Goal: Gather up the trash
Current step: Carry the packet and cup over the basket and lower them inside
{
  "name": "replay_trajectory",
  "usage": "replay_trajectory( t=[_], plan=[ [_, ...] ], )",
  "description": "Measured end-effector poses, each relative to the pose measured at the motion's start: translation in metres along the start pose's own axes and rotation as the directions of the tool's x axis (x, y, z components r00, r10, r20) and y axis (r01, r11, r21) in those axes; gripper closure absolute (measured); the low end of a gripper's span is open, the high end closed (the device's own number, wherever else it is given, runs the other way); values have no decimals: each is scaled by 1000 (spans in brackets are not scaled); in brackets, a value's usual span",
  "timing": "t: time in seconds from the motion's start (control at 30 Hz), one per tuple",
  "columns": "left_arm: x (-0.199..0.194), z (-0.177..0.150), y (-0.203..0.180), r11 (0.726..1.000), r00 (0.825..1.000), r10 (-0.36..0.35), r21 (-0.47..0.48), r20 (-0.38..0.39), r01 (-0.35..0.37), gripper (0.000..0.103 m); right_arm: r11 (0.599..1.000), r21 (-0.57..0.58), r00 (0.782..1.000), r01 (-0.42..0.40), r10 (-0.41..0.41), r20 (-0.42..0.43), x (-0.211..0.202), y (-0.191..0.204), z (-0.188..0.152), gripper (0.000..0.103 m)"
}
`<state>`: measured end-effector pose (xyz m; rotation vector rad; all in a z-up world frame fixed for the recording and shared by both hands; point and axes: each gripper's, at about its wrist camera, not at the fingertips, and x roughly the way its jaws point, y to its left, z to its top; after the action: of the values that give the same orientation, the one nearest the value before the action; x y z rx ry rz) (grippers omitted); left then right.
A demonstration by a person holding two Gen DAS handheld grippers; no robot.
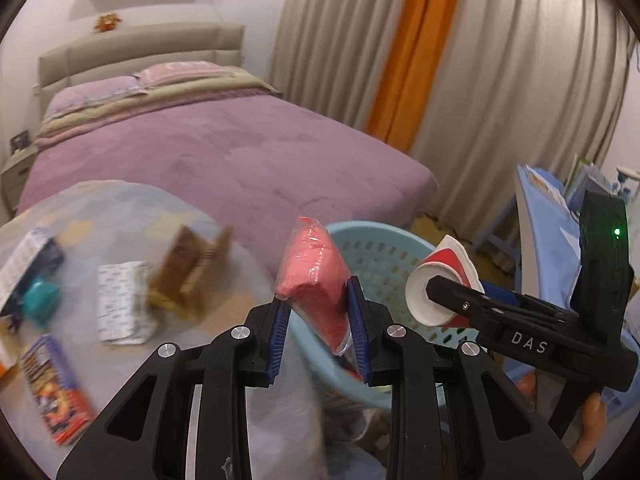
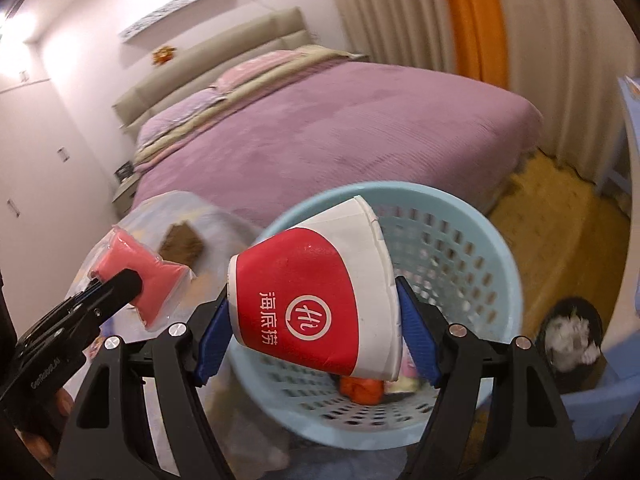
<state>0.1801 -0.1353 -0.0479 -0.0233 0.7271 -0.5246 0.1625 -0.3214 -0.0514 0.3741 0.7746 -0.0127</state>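
Note:
My left gripper (image 1: 318, 334) is shut on a pink packet in clear wrap (image 1: 314, 280), held at the near rim of the light blue perforated basket (image 1: 380, 256). The packet also shows in the right wrist view (image 2: 140, 276). My right gripper (image 2: 316, 336) is shut on a red and white paper cup (image 2: 320, 296), lying on its side between the pads above the basket (image 2: 460, 248). In the left wrist view the cup (image 1: 438, 280) hangs over the basket's right side. An orange item (image 2: 360, 388) lies inside the basket.
A round table with a pale cloth (image 1: 132, 216) holds a brown wrapper (image 1: 188, 276), a white packet (image 1: 120, 308), a teal object (image 1: 40, 300) and a colourful packet (image 1: 56, 388). A purple bed (image 1: 224, 152) lies behind. A black bin with white paper (image 2: 572, 336) stands at right.

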Motion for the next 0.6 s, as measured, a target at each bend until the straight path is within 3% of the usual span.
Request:
replay_trajectory(
  t=[0.3, 0.6],
  plan=[
    [60, -11, -18, 996, 984, -91, -29, -155, 87, 76, 993, 104, 995, 62, -54, -85, 30, -48, -7, 32],
    [81, -24, -27, 996, 972, -94, -24, -214, 91, 75, 984, 163, 988, 74, -50, -149, 47, -73, -17, 32]
  ],
)
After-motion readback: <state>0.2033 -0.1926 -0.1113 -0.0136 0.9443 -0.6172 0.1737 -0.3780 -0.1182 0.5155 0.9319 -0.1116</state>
